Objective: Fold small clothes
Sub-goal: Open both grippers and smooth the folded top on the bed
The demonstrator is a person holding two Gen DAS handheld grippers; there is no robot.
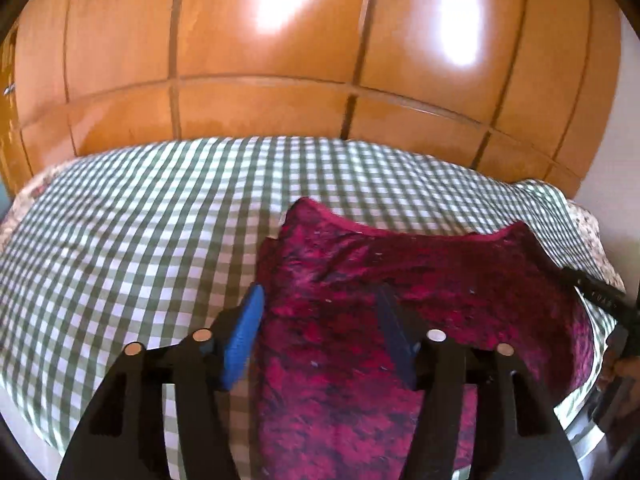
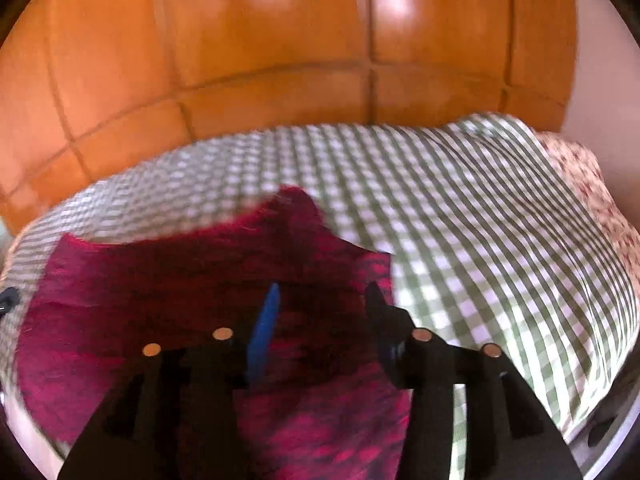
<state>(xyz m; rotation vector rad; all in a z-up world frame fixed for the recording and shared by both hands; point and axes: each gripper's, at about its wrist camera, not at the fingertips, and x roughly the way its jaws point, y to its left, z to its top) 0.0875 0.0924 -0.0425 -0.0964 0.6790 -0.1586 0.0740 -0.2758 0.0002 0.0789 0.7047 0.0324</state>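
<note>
Magenta garment (image 1: 360,320) lies flat on the checked sheet (image 1: 120,240); both your grippers stand over it, jaws apart.

Your left gripper (image 1: 320,312) and right gripper (image 2: 322,308) gape about half wide, blue pads (image 1: 244,336) clear of the fuzzy, mottled knit. Glossy wood panels (image 1: 260,100) stand behind. The right view is blurred; the garment's near edge is cut off.

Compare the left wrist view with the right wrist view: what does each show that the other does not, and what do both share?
Only the left wrist view shows the left gripper, open above the magenta garment, with the right gripper's black body at its right edge. Only the right wrist view shows the right gripper, also open. Both share the garment, the green checked cloth, the floral cover and the wooden wardrobe.
</note>
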